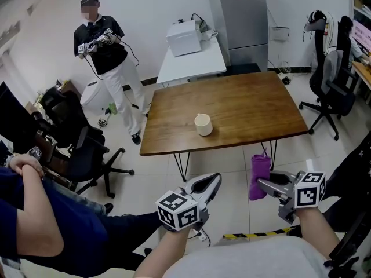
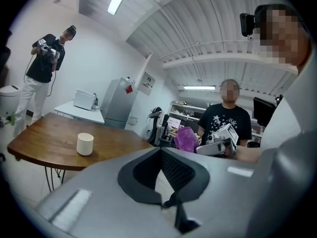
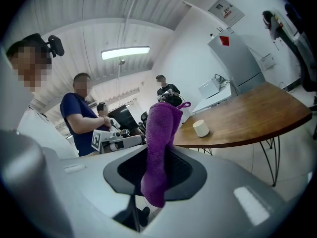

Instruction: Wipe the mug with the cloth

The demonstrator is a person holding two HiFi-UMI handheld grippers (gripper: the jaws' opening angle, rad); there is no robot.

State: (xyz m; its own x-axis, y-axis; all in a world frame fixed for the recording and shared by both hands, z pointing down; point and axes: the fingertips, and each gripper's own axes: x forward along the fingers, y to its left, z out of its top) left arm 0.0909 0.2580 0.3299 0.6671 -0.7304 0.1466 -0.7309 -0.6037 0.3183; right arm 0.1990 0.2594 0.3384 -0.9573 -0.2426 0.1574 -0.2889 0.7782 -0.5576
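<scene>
Wooden table (image 1: 249, 106) bears cylindrical mug (image 1: 203, 124); right gripper (image 1: 264, 185) clamps fuzzy purple cloth (image 1: 260, 168)

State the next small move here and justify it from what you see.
Probably bring the left gripper forward toward the mug: it is shut and empty, the right gripper clamps the purple cloth, and the mug stands untouched on the table, beyond both.

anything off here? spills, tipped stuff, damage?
Nothing stands out. The mug sits upright and alone on the wooden table, with no spill around it. The purple cloth is clamped in the right claw and looks intact. The left claw is shut and empty.
</scene>
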